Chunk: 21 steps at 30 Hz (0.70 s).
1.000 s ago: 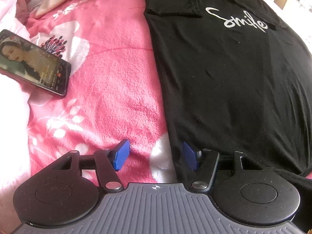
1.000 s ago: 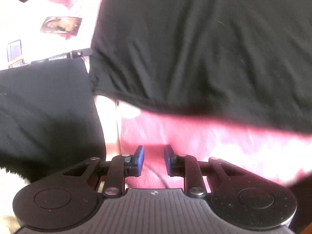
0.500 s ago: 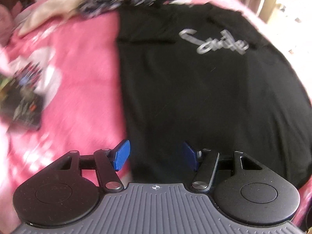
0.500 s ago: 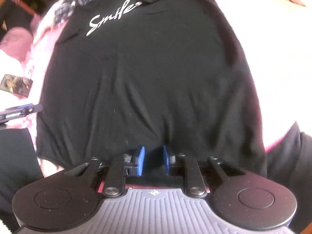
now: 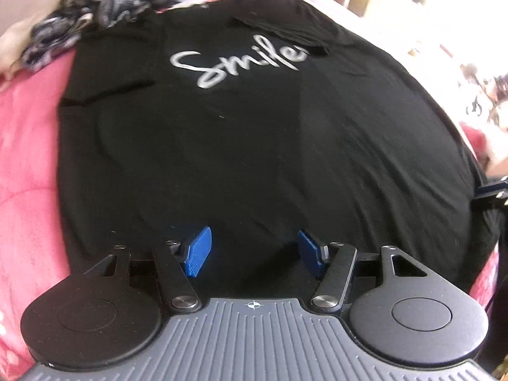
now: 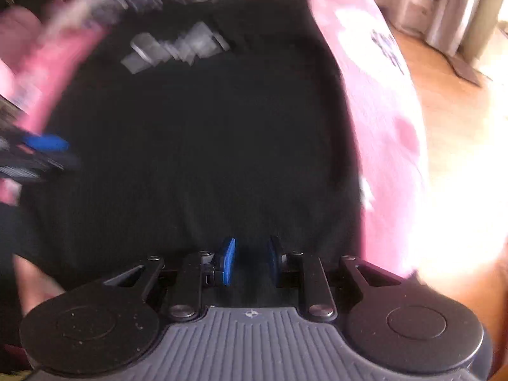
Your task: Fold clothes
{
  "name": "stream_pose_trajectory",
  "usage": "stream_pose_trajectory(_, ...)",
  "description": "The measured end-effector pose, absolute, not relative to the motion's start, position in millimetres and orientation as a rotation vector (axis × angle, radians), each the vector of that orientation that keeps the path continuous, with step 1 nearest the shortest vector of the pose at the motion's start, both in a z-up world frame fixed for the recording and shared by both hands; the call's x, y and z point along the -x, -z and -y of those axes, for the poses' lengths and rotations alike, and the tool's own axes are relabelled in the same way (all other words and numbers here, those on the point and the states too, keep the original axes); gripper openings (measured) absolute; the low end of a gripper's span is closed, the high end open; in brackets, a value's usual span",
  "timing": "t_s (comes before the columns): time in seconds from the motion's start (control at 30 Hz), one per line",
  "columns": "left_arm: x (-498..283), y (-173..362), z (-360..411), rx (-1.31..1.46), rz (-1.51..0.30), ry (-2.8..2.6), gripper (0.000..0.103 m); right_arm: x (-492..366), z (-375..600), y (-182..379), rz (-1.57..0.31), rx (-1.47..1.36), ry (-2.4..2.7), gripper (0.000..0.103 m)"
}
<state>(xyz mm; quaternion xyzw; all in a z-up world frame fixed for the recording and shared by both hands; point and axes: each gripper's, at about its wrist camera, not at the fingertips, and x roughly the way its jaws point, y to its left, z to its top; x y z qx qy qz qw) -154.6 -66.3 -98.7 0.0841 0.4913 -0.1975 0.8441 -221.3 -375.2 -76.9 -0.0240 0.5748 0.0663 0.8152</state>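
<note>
A black T-shirt [image 5: 254, 146] with white "Smile" lettering lies flat, front up, on a pink blanket [image 5: 25, 165]. Both of its sleeves look tucked in over the chest. My left gripper [image 5: 254, 250] hovers over the shirt's near hem, left of middle, open with only cloth below its blue pads. My right gripper [image 6: 250, 260] is over the near hem further right, its pads a narrow gap apart with nothing seen between them. That view is blurred. Each gripper shows in the other's view: the right gripper [image 5: 492, 190] at the shirt's right edge, the left gripper [image 6: 44, 144] at its left edge.
A heap of patterned dark and blue clothes [image 5: 104, 3] and a beige cloth [image 5: 12, 47] lie beyond the shirt's collar. The bed's edge drops to a wooden floor [image 6: 451, 101] on the right. A person's hand [image 6: 31, 285] shows at the lower left of the right wrist view.
My left gripper slid right from the blanket beside the shirt onto its hem, and the phone left its view. My right gripper came forward from the blanket below the hem to over the shirt.
</note>
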Motion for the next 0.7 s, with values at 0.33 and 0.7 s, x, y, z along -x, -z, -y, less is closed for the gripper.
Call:
stream_pose_trajectory(0.33,164.5,102.2,75.7,-0.241,-1.020,0.442,0.069,243.8,424.6,39.6,-1.168,-0.073,0.047,0.024)
stream_pose_trajectory(0.7,166.2,100.0,63.2,-0.234,-1.014,0.407,0.069,195.0,393.3,55.2,-1.147,-0.091,0.001,0.024)
